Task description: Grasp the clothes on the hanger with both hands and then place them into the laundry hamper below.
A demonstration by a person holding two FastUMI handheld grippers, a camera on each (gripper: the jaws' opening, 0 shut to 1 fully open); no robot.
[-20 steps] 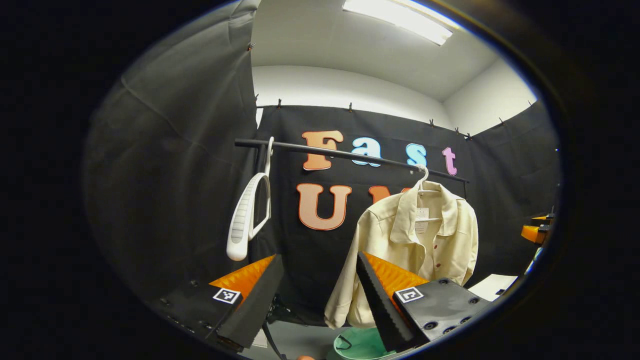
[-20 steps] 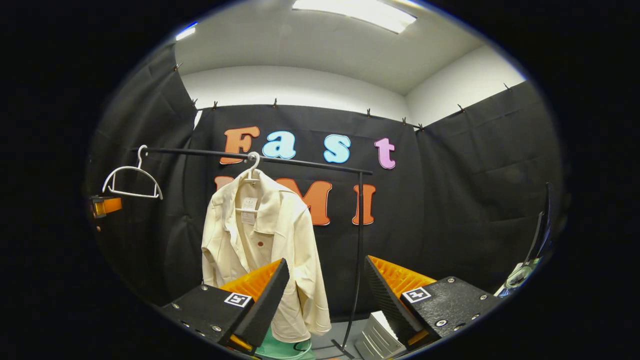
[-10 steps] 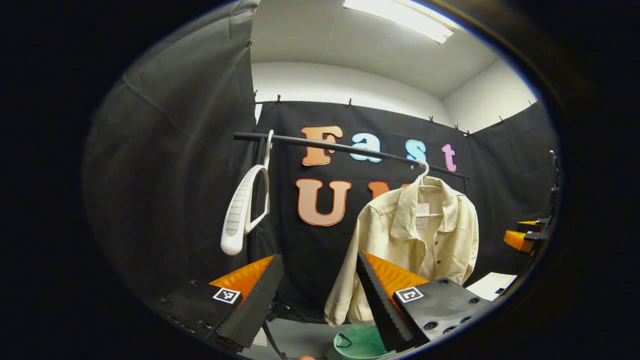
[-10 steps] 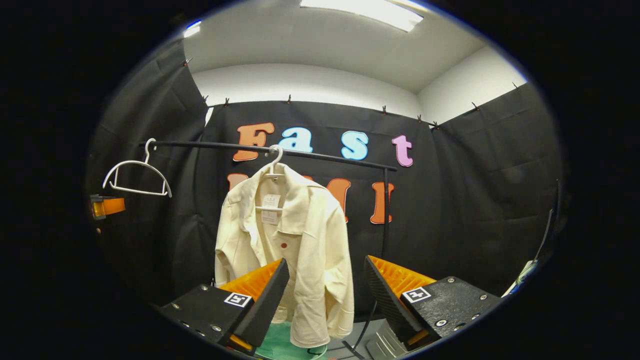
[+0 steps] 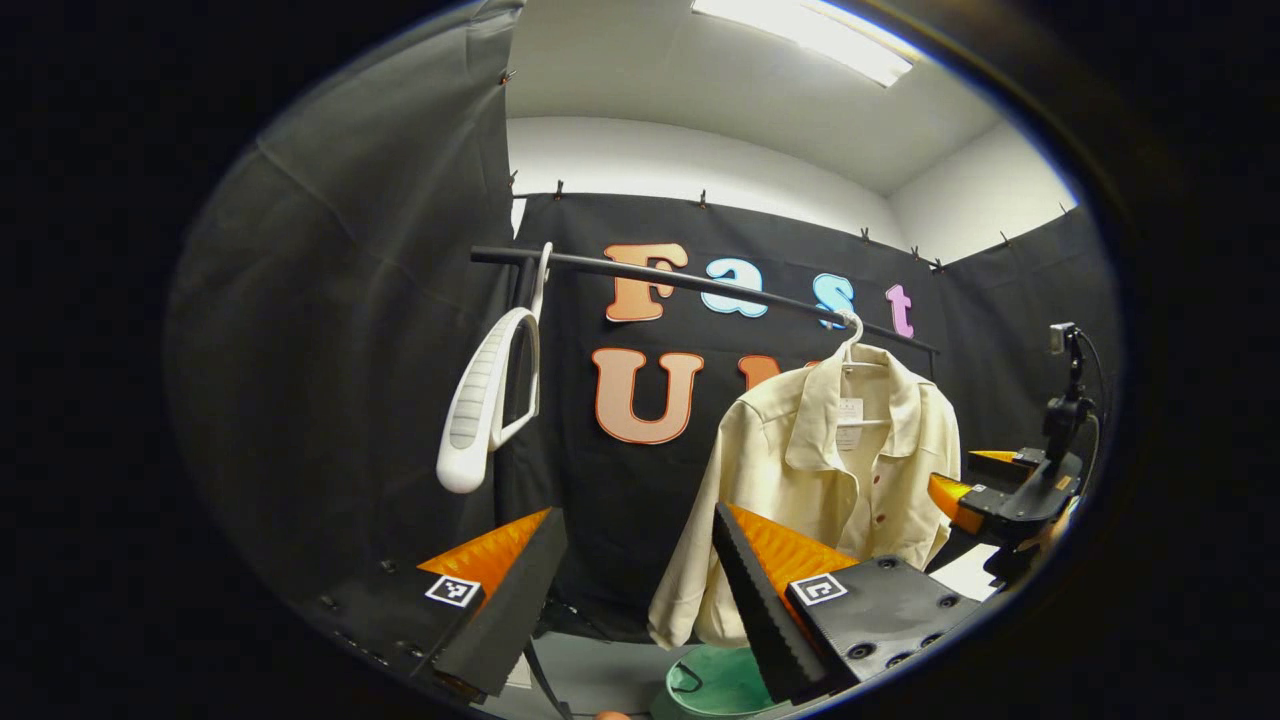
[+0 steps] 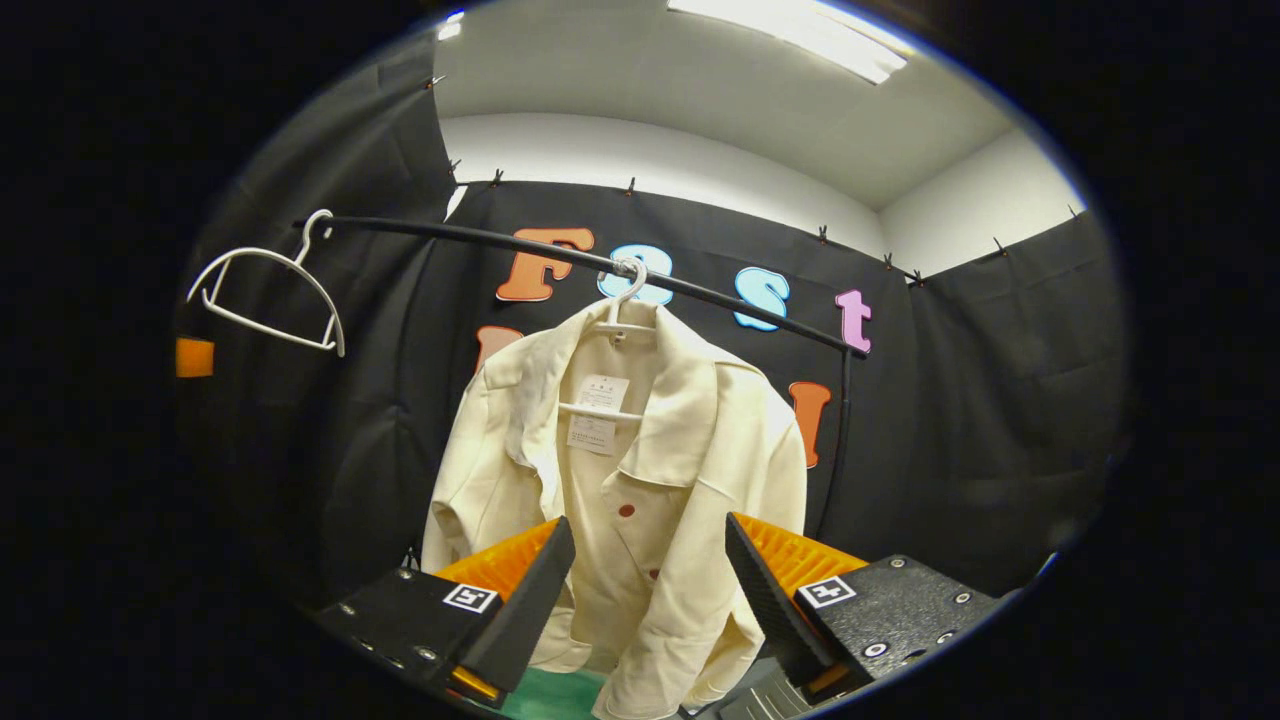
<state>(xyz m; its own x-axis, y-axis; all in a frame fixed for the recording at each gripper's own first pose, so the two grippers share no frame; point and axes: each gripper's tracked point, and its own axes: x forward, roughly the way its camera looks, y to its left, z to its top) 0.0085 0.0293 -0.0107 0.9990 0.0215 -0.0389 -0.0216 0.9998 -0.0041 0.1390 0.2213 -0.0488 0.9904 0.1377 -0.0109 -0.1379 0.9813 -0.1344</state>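
So the cream shirt (image 6: pixel 640 500) was hanging on a white hanger (image 6: pixel 625 300) hooked over the black rail (image 6: pixel 700 295), buttons down the front and a paper tag inside the collar. In the right gripper view the right tool (image 6: pixel 640 610) sat spread wide with nothing between its fingers, pointed straight at the lower front of the shirt but not touching it. The left tool (image 5: pixel 635 600) was released too, fingers apart, with the shirt (image 5: pixel 830 480) off to its right and farther back. A spare white hanger (image 5: pixel 490 400) hung at the left end of the rail (image 5: pixel 700 285), well apart from the shirt. The green laundry hamper (image 5: pixel 715 685) sat on the floor right under the shirt's hem, only its rim peeking out. From the left gripper view you could see the right tool (image 5: pixel 975 480) just beside the shirt's far sleeve.
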